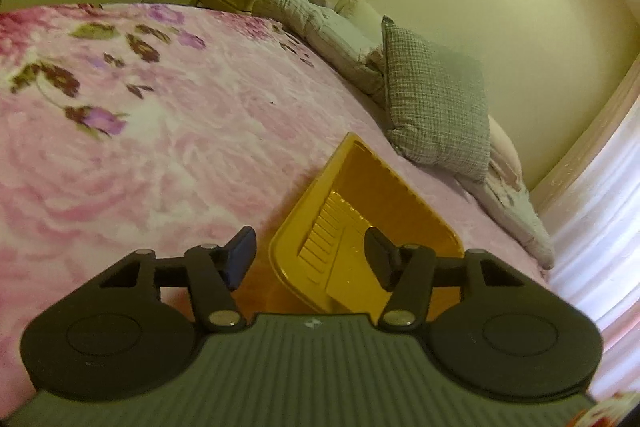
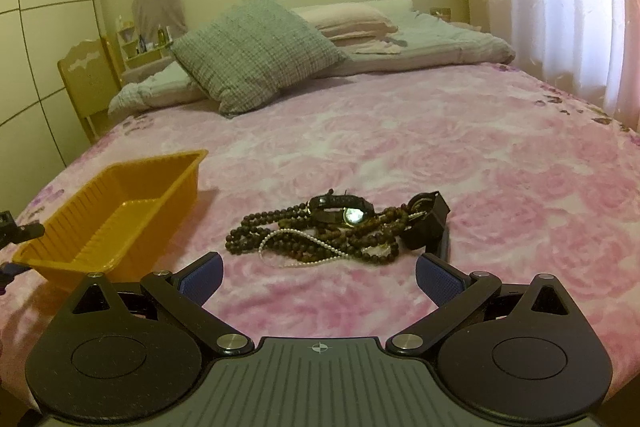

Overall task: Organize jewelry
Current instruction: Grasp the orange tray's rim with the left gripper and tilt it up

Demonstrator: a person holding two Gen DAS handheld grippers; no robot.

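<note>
The left gripper stands half-spread astride the near corner of the orange ribbed plastic tray, its pads not pressing it. The right gripper gapes wide near the tangled pile of dark bead strings, pearls and watches lying right of the tray on the pink rose-patterned blanket.

L claw half open, rolled, angled down; R claw wide open, angled down, nothing gripped.
</note>
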